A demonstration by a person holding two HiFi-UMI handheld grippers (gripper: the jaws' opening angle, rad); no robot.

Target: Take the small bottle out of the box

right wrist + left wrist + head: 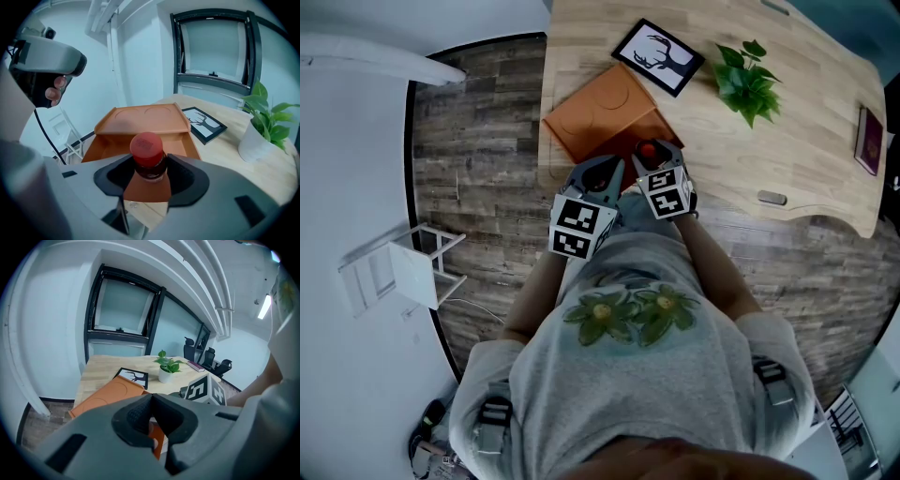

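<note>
The right claw (149, 176) grips the small bottle (150, 168) just under its red cap (146, 144). It looks light, stiff, maybe slick. The left claw (151, 412) is closed and empty.

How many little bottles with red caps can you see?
1. The small bottle is clamped between the jaws of the right gripper, with the open orange box behind it. The gripper hides part of the box floor, so another could be there.

Tally at the surface (806, 178)
One left hand-held gripper (151, 398), one right hand-held gripper (149, 164), one small bottle (147, 146), one orange box (140, 119), one framed picture (658, 56), one potted plant (748, 80), one book (868, 141).
</note>
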